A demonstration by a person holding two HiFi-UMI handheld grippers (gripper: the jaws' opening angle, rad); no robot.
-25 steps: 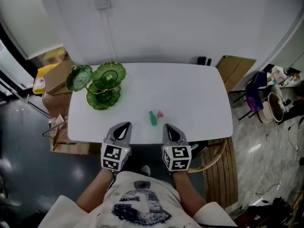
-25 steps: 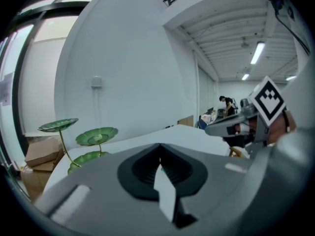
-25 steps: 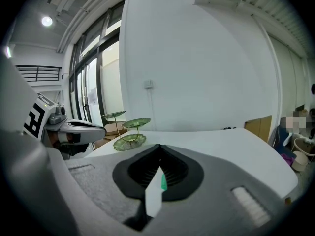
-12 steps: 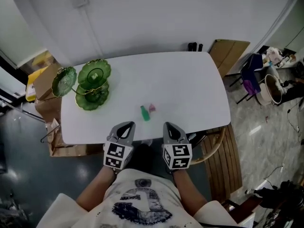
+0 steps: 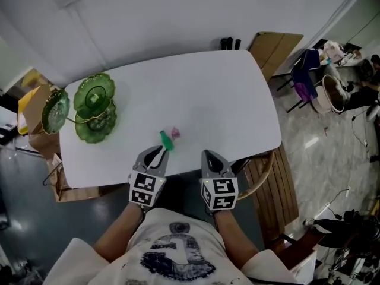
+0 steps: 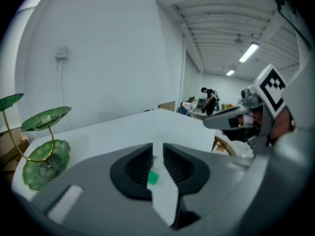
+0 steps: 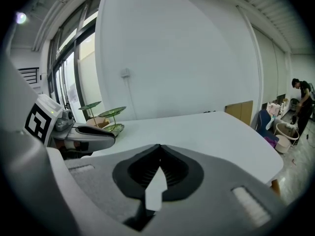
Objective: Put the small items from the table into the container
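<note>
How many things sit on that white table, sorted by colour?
Green: 2, the tiered dish stand and the green small item
Pink: 1, the pink small item
Total: 3

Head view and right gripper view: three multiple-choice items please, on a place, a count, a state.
1. The green dish stand is at the table's: A left end; B middle; C right end.
2. Small items on the table: A one; B two; C four.
3. The right gripper is: A wide open; B shut, empty; C shut on a dish.
A, by the left edge; B, one green item, one pink item; B, jaws meet, nothing between.
</note>
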